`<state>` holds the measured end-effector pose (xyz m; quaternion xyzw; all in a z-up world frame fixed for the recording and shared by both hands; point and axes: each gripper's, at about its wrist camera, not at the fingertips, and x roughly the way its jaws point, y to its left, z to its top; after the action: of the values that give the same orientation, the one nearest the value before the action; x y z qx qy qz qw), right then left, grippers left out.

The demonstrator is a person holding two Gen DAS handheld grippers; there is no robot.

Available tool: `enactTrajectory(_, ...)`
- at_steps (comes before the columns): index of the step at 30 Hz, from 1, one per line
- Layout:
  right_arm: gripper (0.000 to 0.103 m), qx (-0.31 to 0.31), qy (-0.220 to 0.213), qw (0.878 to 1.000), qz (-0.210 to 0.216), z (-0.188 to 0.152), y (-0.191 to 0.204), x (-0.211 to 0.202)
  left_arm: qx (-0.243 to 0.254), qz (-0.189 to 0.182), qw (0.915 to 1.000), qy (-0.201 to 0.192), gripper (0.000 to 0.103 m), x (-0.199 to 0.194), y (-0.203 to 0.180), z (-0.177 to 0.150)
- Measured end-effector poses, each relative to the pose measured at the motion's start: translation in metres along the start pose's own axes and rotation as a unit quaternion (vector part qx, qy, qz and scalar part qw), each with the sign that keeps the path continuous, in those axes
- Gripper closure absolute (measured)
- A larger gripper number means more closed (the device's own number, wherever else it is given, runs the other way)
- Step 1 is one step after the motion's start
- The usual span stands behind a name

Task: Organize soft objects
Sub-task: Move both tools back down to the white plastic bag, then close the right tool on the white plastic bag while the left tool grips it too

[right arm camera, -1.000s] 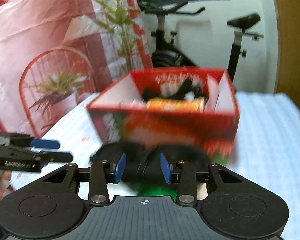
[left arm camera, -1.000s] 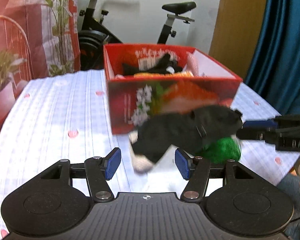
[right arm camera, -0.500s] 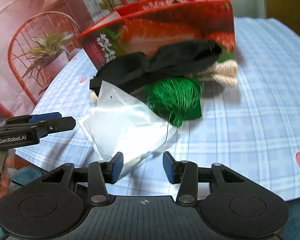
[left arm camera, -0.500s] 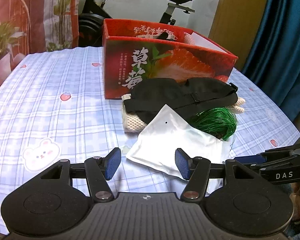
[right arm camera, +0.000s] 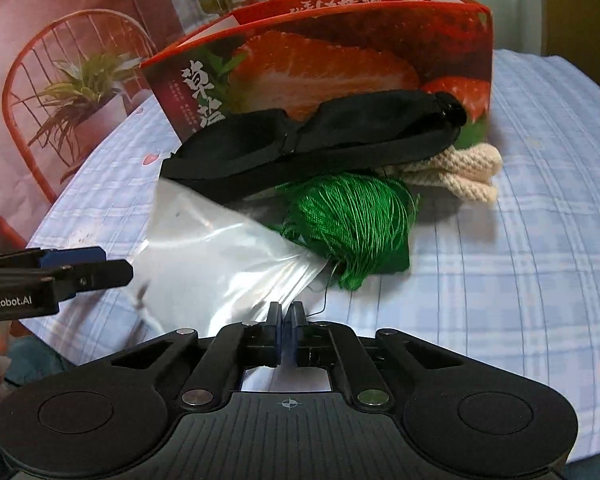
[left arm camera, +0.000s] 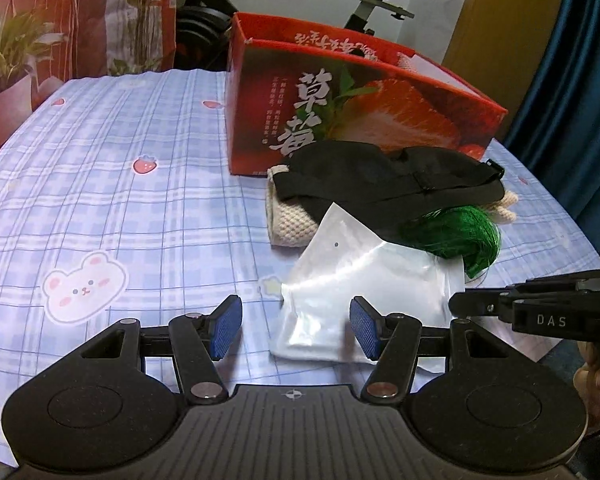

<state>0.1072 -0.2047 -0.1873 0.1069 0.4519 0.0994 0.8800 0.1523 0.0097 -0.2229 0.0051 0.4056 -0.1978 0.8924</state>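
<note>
Right wrist: claw (right arm camera: 286, 320) pinching bag (right arm camera: 220, 256).

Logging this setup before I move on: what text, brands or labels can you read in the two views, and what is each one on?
"DAS": on the right hand-held gripper, seen from the left wrist view.
"GenRobot.AI": on the left hand-held gripper, seen from the right wrist view.
"草莓": large white characters on the red strawberry box.
Small white print beside those characters: too small to read.
White characters along the box's inner back wall: upside down, not legible.

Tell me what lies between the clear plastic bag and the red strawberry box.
In both wrist views, the black fabric eye mask lies there, draped over a cream knitted cloth.
</note>
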Motion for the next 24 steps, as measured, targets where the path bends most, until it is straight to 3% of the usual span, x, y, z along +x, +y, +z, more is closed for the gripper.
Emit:
enactTrajectory(7, 0.100, -0.035, -0.016, 0.999, -0.005, 0.006, 0.006, 0.011, -0.022, -0.007, 0.9997, 0.008, 0.040, 0.011, 0.006, -0.001)
enactTrajectory(11, 0.099, -0.034, -0.024, 0.999, 0.002, 0.002, 0.006, 0.010, -0.022, -0.033, 0.9991, 0.013, 0.042, 0.009, 0.000, -0.004)
enactTrajectory(16, 0.092, -0.015, -0.033, 0.999, 0.022, -0.003, 0.001, 0.006, 0.000, -0.042, 0.9988, 0.023, 0.042, 0.005, -0.016, -0.014)
enactTrajectory(24, 0.081, 0.012, -0.041, 0.999, 0.028, -0.012, -0.002, -0.007, -0.019, -0.069, 0.9973, 0.019, 0.043, 0.003, -0.010, -0.021)
